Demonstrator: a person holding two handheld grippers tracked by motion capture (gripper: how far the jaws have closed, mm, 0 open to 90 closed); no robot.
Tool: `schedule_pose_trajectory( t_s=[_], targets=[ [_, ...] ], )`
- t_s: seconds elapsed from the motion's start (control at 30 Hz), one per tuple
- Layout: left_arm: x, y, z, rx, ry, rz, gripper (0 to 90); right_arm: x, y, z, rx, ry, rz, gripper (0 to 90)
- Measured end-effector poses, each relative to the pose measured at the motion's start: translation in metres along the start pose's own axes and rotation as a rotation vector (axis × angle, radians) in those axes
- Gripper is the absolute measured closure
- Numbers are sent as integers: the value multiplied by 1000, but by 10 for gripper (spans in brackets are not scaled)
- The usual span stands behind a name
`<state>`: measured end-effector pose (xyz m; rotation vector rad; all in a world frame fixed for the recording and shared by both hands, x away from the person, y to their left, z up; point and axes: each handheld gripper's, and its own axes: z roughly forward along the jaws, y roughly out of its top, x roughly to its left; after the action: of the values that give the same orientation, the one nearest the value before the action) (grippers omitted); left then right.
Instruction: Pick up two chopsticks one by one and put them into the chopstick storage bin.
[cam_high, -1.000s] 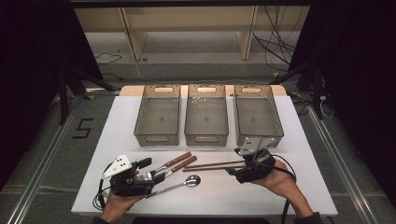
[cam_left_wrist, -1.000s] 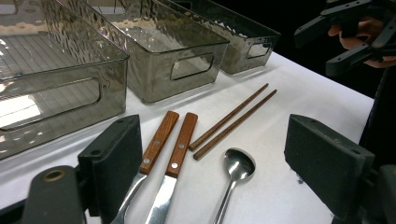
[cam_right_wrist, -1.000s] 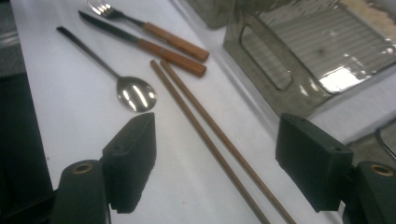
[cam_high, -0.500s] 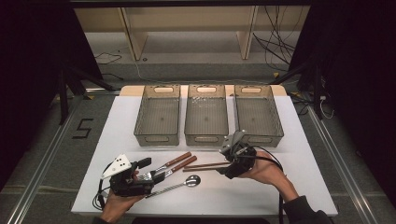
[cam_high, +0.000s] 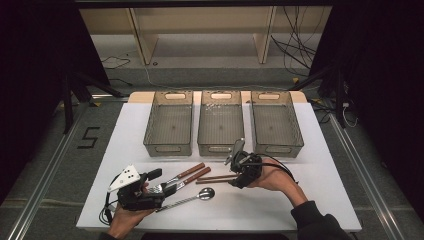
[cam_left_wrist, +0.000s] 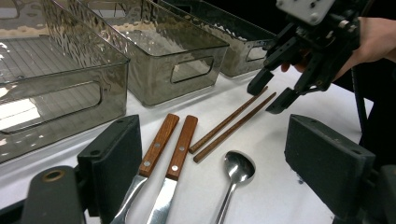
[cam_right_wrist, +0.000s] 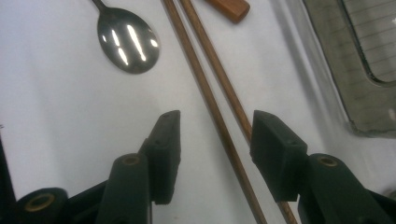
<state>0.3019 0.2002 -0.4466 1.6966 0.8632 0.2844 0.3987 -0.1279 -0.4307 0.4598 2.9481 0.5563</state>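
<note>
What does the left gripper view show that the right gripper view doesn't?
Left gripper view: the three smoky clear plastic bins in a row, both wooden-handled knives, and the right claw from outside. Right gripper view: the pair of brown wooden chopsticks lying between that claw's jaws, which have just been closing, not yet clamped. Both: the chopsticks, shiny metal spoon, white table.

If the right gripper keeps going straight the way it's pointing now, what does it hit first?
Most likely the pair of chopsticks. They lie on the white table and run between the open jaws of the right gripper, which have just been closing around them without pressing yet. How far above them the jaws stand is hard to judge.
</note>
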Motion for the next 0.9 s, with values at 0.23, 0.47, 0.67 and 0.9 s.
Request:
schedule_pose_trajectory(
  t_s=[0.23, 0.47, 0.67, 0.9],
  targets=[
    [0, 0, 0, 0, -1, 0, 186, -4, 5, 14, 56, 23, 6, 593],
    [0, 0, 0, 0, -3, 0, 186, -8, 6, 20, 83, 32, -4, 641],
    [0, 0, 0, 1, -3, 2, 186, -8, 8, 24, 112, 35, -19, 672],
    [0, 0, 0, -2, -4, 0, 187, -9, 11, 30, 137, 43, -32, 705]
  ],
)
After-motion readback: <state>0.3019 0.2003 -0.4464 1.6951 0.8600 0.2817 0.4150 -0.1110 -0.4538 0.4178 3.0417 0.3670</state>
